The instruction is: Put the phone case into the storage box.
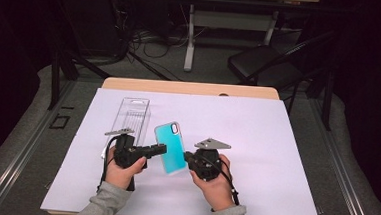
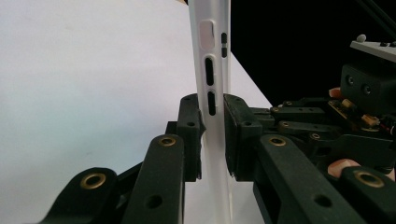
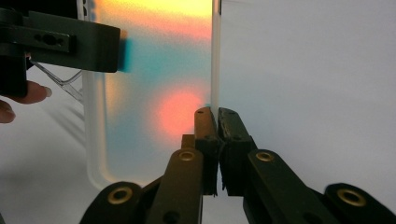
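Note:
A teal phone case (image 1: 170, 146) with a white rim is held between both grippers over the white sheet (image 1: 262, 137). My left gripper (image 1: 162, 149) is shut on its left long edge. In the left gripper view the jaws (image 2: 212, 135) clamp the white side wall (image 2: 211, 70) beside the button cutouts. My right gripper (image 1: 188, 159) is shut on the right long edge. In the right gripper view its jaws (image 3: 216, 140) pinch the rim, and the case's back (image 3: 154, 93) glows teal, orange and yellow. The left gripper (image 3: 70, 42) grips the far edge there.
A clear plastic package (image 1: 132, 115) lies on the sheet behind my left gripper, close to the case's top corner. The sheet covers a wooden table (image 1: 189, 88). Beyond the far edge stand a black chair (image 1: 261, 64) and a desk leg (image 1: 190, 37).

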A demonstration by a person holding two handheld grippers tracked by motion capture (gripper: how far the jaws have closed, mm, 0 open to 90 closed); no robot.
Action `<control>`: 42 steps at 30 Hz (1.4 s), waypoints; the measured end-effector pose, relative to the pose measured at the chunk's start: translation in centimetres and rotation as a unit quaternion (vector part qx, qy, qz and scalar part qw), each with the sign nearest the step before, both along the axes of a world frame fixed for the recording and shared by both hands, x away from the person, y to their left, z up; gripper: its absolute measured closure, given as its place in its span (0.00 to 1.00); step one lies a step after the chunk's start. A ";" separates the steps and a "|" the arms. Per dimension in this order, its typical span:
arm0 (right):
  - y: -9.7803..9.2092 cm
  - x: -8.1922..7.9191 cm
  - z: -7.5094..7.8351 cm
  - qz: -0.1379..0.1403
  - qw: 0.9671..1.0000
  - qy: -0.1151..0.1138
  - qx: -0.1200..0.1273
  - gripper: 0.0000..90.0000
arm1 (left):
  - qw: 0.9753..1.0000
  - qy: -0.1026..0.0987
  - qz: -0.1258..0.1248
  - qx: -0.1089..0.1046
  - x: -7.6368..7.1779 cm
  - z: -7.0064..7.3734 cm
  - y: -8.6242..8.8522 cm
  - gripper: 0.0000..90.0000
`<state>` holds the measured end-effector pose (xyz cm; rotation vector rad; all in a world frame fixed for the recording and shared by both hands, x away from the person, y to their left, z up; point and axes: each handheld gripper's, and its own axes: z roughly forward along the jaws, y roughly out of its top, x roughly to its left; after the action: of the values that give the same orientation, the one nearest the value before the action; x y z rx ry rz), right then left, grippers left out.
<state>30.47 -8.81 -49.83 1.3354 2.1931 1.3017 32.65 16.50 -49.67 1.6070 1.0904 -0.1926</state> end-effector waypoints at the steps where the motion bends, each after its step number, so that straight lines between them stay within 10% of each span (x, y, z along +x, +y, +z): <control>1: 0.0 0.0 0.0 0.000 1.000 0.000 0.000 0.97 | 1.000 0.000 0.000 0.000 0.0 0.0 0.0 0.87; 42: 0.1 -0.1 -0.1 0.002 1.000 0.002 0.002 0.97 | 0.999 0.032 0.004 -0.029 0.2 -0.4 0.4 0.90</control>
<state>30.41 -8.68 -49.95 1.3368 2.1969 1.3075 32.90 16.94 -50.12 1.5526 1.1304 -0.2701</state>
